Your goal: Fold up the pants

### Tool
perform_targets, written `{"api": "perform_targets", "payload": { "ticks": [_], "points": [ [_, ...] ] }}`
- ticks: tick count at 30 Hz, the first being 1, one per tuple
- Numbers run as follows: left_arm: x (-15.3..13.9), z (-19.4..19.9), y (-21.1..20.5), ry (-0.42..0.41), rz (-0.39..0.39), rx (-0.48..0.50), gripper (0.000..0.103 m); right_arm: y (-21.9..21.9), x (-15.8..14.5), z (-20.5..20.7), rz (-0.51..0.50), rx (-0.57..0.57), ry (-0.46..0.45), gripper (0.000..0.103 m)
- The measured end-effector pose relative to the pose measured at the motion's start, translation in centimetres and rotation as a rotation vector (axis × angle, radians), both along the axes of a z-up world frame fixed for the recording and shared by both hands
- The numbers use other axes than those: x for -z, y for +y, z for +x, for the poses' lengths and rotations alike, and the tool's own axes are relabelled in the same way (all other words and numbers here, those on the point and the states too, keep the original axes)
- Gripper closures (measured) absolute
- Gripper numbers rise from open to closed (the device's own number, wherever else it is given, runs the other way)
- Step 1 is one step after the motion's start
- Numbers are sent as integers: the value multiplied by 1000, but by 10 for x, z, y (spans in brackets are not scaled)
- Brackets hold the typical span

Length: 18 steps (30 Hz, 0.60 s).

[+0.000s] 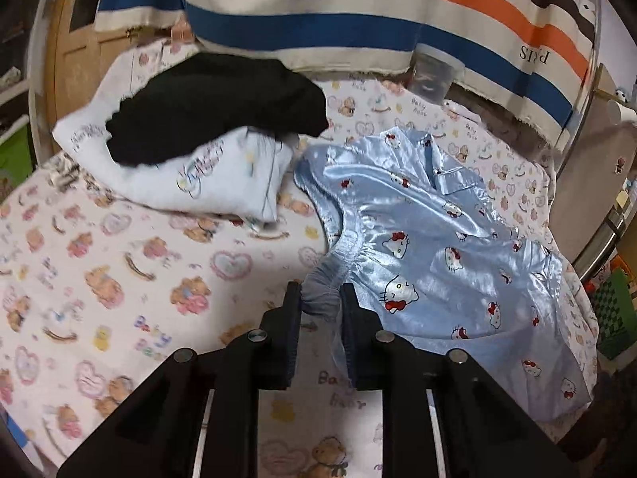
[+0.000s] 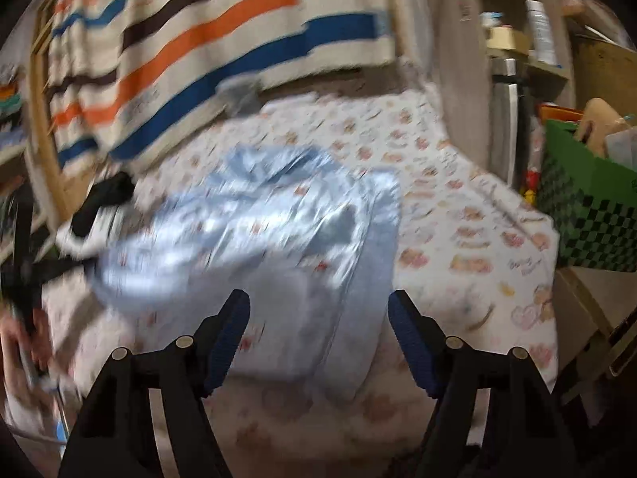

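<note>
Shiny light-blue satin pants (image 1: 434, 247) with a cartoon cat print lie crumpled on the bear-print bed sheet (image 1: 119, 263). My left gripper (image 1: 320, 290) is shut on the gathered elastic waistband of the pants at its near left corner. In the blurred right wrist view the pants (image 2: 247, 231) lie ahead of my right gripper (image 2: 318, 306), which is open and empty, its fingers over the near edge of the fabric. The left gripper shows as a dark shape at the far left of that view (image 2: 24, 279).
A white pillow (image 1: 191, 171) with a black garment (image 1: 215, 103) on it lies at the back left. A striped PARIS blanket (image 1: 358, 20) hangs behind the bed. A clear plastic jar (image 1: 434, 71) stands by it. A green checkered box (image 2: 593, 199) stands right of the bed.
</note>
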<state>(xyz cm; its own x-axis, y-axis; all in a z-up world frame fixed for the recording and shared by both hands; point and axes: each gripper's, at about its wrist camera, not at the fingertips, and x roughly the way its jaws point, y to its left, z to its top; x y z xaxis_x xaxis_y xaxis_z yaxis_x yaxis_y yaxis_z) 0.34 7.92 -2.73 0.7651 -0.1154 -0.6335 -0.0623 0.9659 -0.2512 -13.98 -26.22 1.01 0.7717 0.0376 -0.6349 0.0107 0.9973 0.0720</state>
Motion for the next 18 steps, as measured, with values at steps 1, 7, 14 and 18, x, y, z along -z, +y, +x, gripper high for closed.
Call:
{"api": "perform_targets", "payload": {
  "ticks": [1,7,14,18],
  "points": [
    [-1,-1,0,-2,5,0,85,2,4,-2,-24,-2,11,31],
    [-3,-2,-3,-4,18,-10,85,-4,31,-7,-16,38,82,58],
    [-5,-16,-3,-6,67,-37,85,-10,32,7,-117,115,35,93],
    [1,-26,-3,20,75,-25,85,-31,22,5,-121,225,2,93]
  ]
}}
